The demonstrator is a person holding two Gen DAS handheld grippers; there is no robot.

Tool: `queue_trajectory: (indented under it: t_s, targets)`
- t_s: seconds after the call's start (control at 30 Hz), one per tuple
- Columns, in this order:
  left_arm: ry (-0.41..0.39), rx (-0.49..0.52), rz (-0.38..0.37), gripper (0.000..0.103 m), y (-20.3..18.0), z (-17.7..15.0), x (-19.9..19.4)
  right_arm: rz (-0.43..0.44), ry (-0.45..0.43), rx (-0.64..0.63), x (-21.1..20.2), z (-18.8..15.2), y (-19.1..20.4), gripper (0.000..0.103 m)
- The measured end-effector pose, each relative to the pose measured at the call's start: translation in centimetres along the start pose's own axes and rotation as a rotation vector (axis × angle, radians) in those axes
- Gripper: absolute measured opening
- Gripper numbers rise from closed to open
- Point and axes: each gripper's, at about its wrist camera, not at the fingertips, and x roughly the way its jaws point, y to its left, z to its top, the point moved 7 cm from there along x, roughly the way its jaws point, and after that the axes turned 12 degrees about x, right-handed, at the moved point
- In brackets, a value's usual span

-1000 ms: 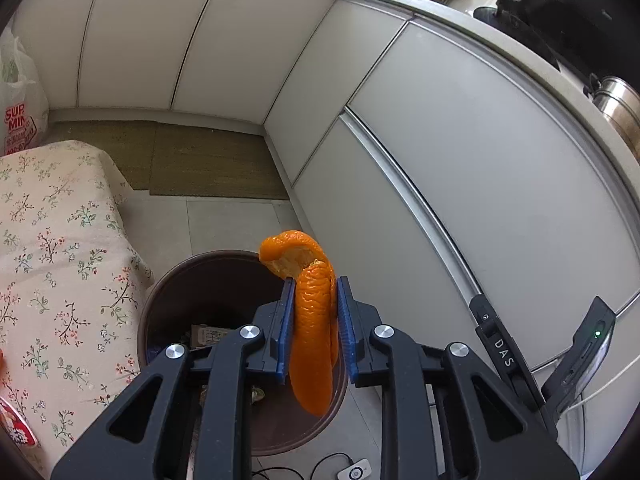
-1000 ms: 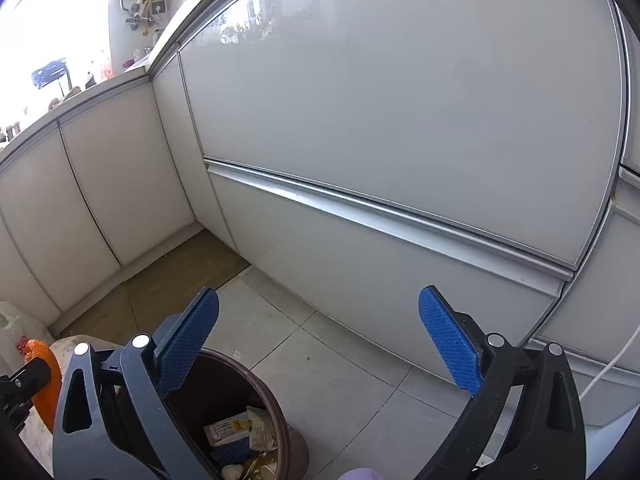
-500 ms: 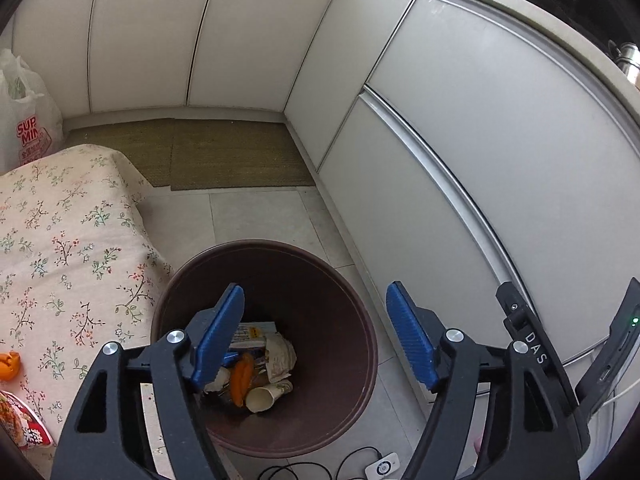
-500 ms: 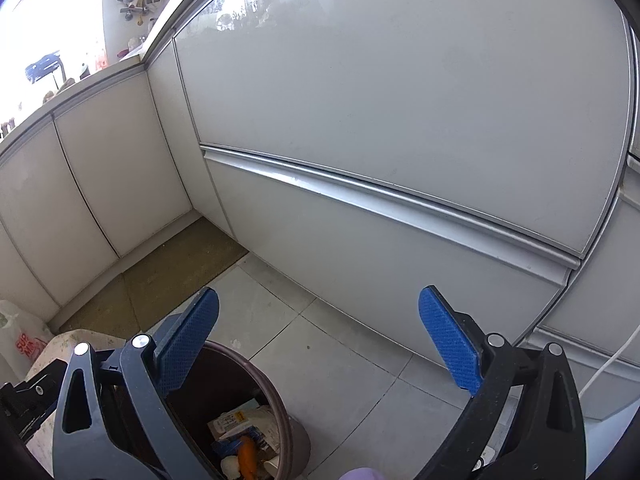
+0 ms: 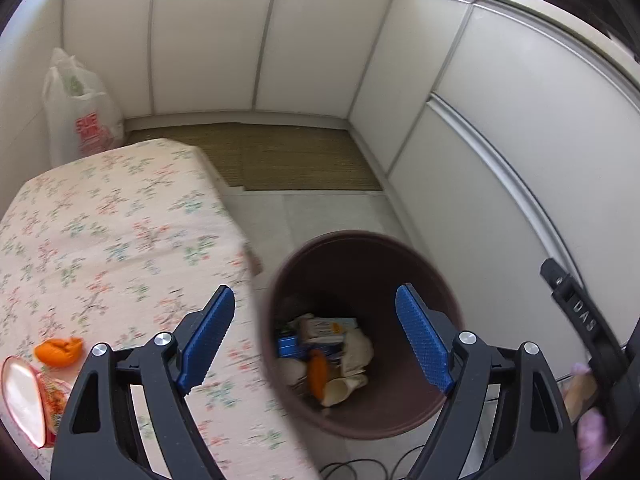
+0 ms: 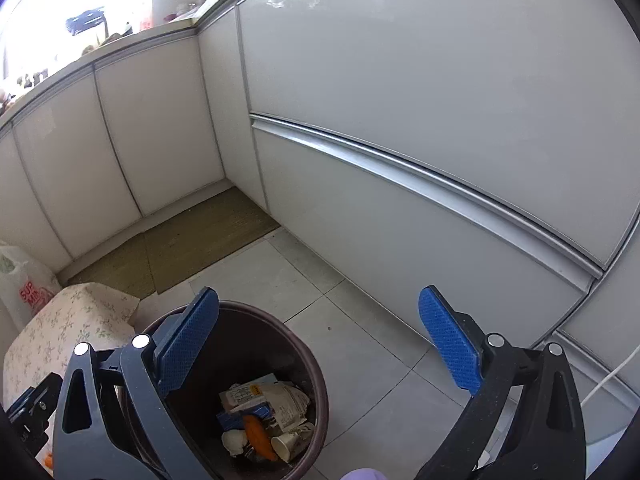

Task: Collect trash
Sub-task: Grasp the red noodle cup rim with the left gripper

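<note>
A brown round trash bin (image 5: 360, 248) stands on the tiled floor beside a table with a floral cloth (image 5: 112, 232). Inside it lie an orange peel (image 5: 317, 374), a paper cup, cartons and crumpled paper. My left gripper (image 5: 316, 338) is open and empty above the bin's left rim. On the cloth at the lower left lie another piece of orange peel (image 5: 58, 352) and a red-and-white wrapper (image 5: 24, 400). My right gripper (image 6: 320, 344) is open and empty above the floor, with the bin (image 6: 304, 356) and the peel (image 6: 258, 436) below its left finger.
White cabinet fronts (image 6: 440, 120) run along the right and back. A brown mat (image 5: 280, 156) lies in the corner. A white plastic bag with red print (image 5: 80, 112) stands behind the table. Cables lie on the floor by the bin (image 5: 360, 468).
My left gripper opened and the long orange peel dropped into the bin. The left gripper then swung left, bringing the table and its trash into view. The right gripper barely moved.
</note>
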Motion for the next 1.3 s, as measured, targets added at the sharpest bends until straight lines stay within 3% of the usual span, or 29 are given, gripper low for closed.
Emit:
queue_trajectory:
  t_s: [0.37,0.63,0.8,1.17,1.3]
  targets:
    - [-0.015,0.064,0.203,0.085,9.5,-4.9,-6.6,0.107,0.03,-0.145,-2.0,-3.4,7.4,0.096]
    - [0.08,-0.053,0.283,0.085,19.5,-9.8,-10.3,0.213,0.052,-0.232,-3.9,-6.3,13.8,0.096]
    - [0.181,-0.23,0.207,0.082,24.8,-14.1,-9.9,0.255,0.065,-0.293,-4.8,-8.1,17.2,0.096]
    - [0.216,-0.35,0.062,0.032,26.8,-17.7,-8.2,0.291,0.097,-0.39,-5.5,-11.9,22.1,0.096]
    - [0.182,-0.341,0.032,0.024,27.0,-17.5,-8.7,0.289,0.091,-0.449,-5.9,-13.2,23.4,0.096]
